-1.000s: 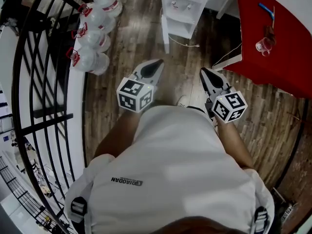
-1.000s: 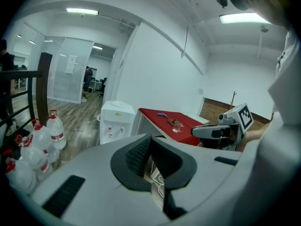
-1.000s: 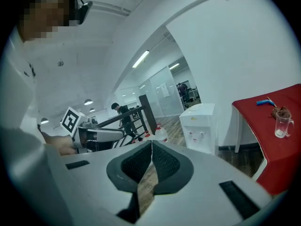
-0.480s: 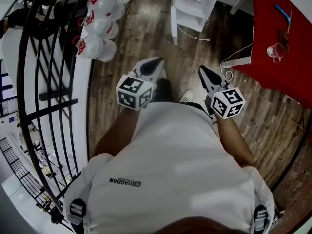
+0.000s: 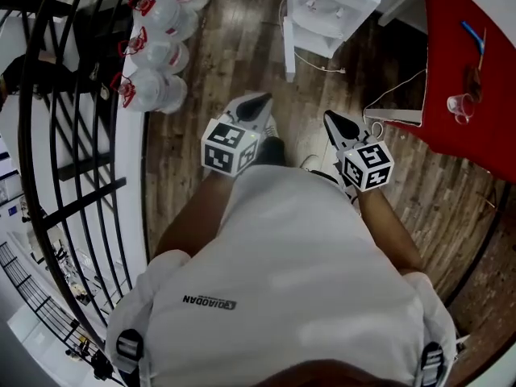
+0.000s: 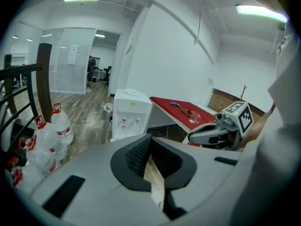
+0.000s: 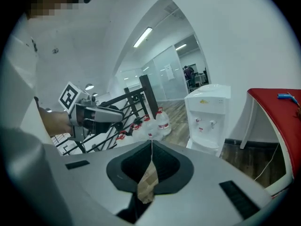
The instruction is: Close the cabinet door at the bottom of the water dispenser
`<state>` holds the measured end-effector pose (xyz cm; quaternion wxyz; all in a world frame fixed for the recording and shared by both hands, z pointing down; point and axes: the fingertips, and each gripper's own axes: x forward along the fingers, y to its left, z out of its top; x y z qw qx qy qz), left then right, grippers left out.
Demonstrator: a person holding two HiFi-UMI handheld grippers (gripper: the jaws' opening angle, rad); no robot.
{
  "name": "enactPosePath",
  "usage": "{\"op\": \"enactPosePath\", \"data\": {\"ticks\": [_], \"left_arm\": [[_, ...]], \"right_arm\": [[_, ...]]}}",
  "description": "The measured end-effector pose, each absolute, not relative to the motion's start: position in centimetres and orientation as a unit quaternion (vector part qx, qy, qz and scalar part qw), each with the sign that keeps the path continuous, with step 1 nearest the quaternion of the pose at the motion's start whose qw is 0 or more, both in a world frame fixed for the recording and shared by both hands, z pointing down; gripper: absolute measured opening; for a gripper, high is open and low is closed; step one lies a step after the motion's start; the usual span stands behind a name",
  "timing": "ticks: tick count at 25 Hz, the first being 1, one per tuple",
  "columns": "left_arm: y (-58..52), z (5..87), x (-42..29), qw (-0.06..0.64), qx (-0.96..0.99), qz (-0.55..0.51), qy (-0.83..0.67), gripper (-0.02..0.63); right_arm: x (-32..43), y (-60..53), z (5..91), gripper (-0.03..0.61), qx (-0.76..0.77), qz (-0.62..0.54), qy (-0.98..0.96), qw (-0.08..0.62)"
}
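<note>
Moved: my left claw [image 5: 256,103] and right claw [image 5: 332,120] have both edged a little forward over the last second, and the water dispenser [image 5: 326,6] sits further right in the head view than it did.
Left claw: jaws pressed together at the tips, nothing pinched; only floor shows through the slit behind the pads.
Right claw: pressed together in the same way and carrying nothing, held beside the left one but apart from it.
Aim: both claws point toward the water dispenser.
Water dispenser: white and upright on the wooden floor [image 5: 234,47], ahead of both claws and well apart from them.
Cabinet door: at the dispenser's foot; I cannot tell from these views how it stands.
To the left: water bottles [image 5: 157,55] with red caps, clustered against a black railing [image 5: 72,135].
To the right: a red table [image 5: 484,22] bearing a clear cup [image 5: 461,106].
</note>
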<state>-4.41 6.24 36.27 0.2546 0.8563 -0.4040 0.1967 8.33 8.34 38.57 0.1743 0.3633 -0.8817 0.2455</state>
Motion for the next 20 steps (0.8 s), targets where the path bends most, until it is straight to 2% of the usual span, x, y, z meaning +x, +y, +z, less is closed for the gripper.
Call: {"op": "enactPosePath", "data": {"ticks": [10,16,20], "left_arm": [[0.3,41.3,-10.0,0.272,0.864,0.231,-0.356,-0.003],[-2.3,43.1,-11.4,0.283,0.862,0.236,-0.346,-0.003],[-4.5,44.7,-12.2,0.283,0.857,0.246,-0.353,-0.003]], "right_arm": [[1.7,0.2,44.4,0.025,0.394,0.250,-0.860,0.204],[-1.0,-2.6,48.4,0.025,0.392,0.335,-0.832,0.204],[-2.0,-4.1,52.7,0.026,0.383,0.350,-0.820,0.240]]}}
